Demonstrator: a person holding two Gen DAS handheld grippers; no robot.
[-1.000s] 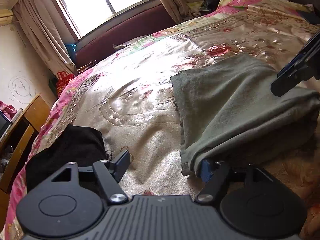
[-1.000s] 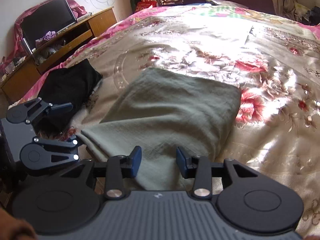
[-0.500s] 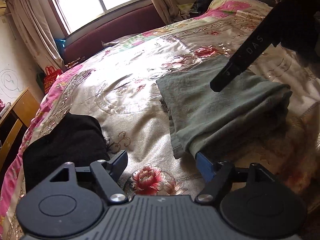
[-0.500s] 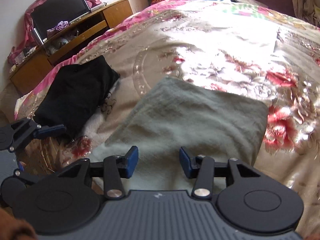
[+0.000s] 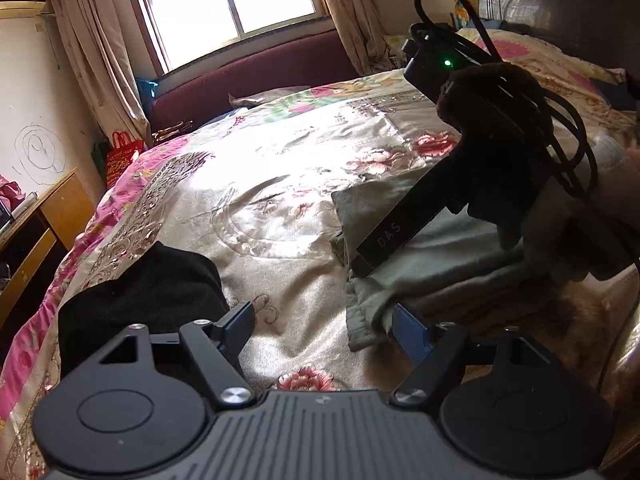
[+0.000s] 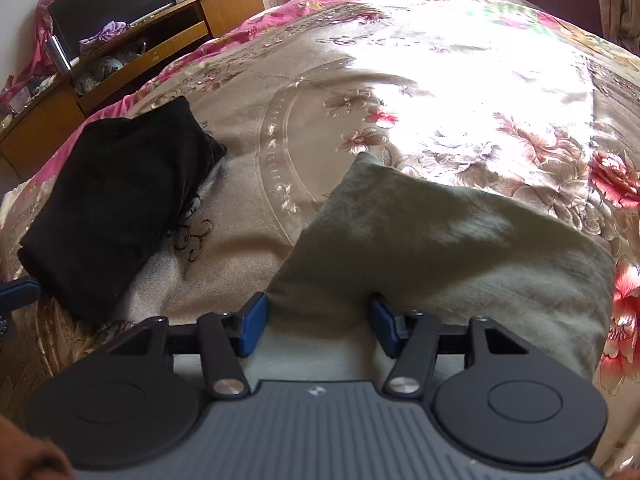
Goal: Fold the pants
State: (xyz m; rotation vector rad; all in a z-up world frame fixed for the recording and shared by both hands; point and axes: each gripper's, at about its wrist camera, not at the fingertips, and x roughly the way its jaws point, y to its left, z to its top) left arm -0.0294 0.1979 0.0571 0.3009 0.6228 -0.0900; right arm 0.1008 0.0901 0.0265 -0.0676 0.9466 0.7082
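Observation:
Grey-green pants (image 6: 440, 248) lie folded in a thick rectangle on the flowered bedspread (image 6: 440, 80). My right gripper (image 6: 318, 324) is low over their near left corner. Its jaws are opening, with pants cloth between the blue pads but not pinched. In the left wrist view the same pants (image 5: 452, 264) sit to the right, and the right gripper's dark body (image 5: 392, 232), held by a gloved hand, leans down onto them. My left gripper (image 5: 324, 328) stands wide open over bare bedspread (image 5: 272, 184). Its right finger (image 5: 408, 332) is beside the pants' near corner.
A black folded garment (image 6: 116, 200) (image 5: 148, 292) lies left of the pants near the bed's edge. A wooden desk (image 6: 140, 40) with a dark screen stands beyond that edge. A black cable (image 5: 560, 120) loops off the right gripper. A maroon seat (image 5: 248, 80) sits under the window.
My right gripper has slid left across the pants to their left corner, and its jaws have spread wider. It now fills the right of the left wrist view. My left gripper has risen a little.

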